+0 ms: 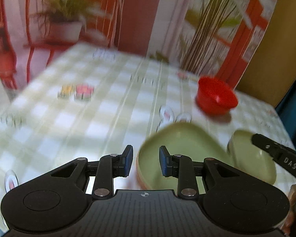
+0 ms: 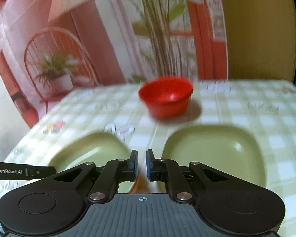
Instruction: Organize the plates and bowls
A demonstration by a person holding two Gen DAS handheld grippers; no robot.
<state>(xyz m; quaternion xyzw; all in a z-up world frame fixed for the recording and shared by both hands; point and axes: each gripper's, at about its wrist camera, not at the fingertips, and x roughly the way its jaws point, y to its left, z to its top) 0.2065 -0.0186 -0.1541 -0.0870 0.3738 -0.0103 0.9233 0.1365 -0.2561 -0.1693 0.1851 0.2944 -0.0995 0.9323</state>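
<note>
While the left tool (image 1: 146, 161) straddles the near rim of one pale green squarish plastic plate (image 1: 179, 148), jaws partly open, the right tool (image 2: 142, 165) hangs nearly closed, empty, between both plates, likely for stacking.

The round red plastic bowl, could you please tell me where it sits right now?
The round red plastic bowl stands upright on the checked tablecloth, toward the far edge, beyond the two pale green plates and apart from them.
</note>
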